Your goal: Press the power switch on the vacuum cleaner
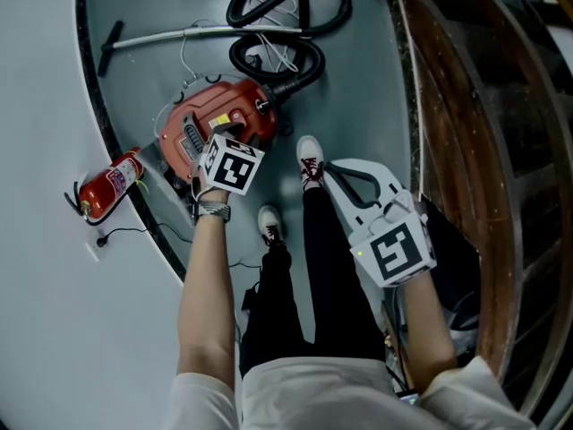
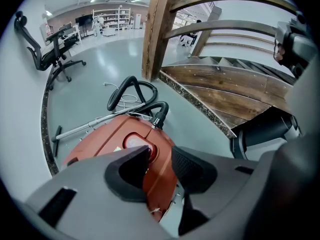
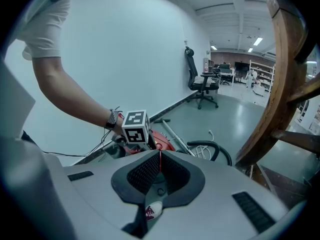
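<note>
A red vacuum cleaner [image 1: 224,110] lies on the grey floor by the curved wall. My left gripper [image 1: 215,150] points steeply down over its top, and its marker cube hides the jaws in the head view. In the left gripper view the left gripper [image 2: 159,160] stands open with the red body [image 2: 110,139] showing through the gap. The oval power switch [image 2: 136,143] lies just beyond the left jaw's tip; whether they touch I cannot tell. My right gripper [image 1: 326,168] hangs shut and empty above the person's feet, apart from the vacuum [image 3: 162,140].
A black hose [image 1: 277,25] coils behind the vacuum beside a metal wand [image 1: 179,37]. A red fire extinguisher [image 1: 109,184] lies by the white wall at left. Wooden stairs [image 1: 474,106] run along the right. The person's shoes [image 1: 309,159] stand close to the vacuum.
</note>
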A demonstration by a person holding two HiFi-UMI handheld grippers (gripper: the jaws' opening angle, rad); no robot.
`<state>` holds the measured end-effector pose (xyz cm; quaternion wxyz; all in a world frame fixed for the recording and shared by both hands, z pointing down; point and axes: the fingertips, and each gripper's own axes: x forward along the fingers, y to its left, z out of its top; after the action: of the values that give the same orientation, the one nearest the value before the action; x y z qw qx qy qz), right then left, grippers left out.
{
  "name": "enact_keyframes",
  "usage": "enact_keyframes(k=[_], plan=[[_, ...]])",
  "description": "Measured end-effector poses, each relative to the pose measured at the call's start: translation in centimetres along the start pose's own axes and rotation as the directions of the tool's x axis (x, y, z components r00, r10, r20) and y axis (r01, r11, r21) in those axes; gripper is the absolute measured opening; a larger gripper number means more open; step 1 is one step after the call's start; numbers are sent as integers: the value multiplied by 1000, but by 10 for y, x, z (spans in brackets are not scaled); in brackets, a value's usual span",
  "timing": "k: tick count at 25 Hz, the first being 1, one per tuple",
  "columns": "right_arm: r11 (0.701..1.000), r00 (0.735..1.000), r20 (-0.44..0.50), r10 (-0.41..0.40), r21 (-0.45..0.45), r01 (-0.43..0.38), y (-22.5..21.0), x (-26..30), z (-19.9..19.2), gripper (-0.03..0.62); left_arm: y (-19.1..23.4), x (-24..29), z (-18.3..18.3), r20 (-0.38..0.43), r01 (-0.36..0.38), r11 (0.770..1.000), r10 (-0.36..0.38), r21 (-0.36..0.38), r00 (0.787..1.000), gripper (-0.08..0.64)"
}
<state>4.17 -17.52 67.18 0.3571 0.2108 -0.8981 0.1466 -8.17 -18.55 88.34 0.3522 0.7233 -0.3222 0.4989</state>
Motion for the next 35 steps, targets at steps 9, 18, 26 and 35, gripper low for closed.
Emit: enact_keyframes(k=[9, 18, 26, 35], plan=[[1000, 1000, 16, 5, 26, -5, -1, -1, 0, 30, -2, 0, 0, -15, 32, 999, -32, -1, 999, 143], [999, 1000, 25, 2, 50, -3, -3, -3, -4, 30, -2, 3, -2, -33, 19, 1000, -18, 12, 999, 132], [998, 1000, 23, -2, 58, 0, -6, -4, -7, 31, -9, 10, -9, -78, 21, 998, -16, 60, 997, 177], [999, 1000, 24, -9, 50, 8, -10, -15, -4, 31, -6, 7, -6, -84, 55, 998, -52, 33, 995, 160]])
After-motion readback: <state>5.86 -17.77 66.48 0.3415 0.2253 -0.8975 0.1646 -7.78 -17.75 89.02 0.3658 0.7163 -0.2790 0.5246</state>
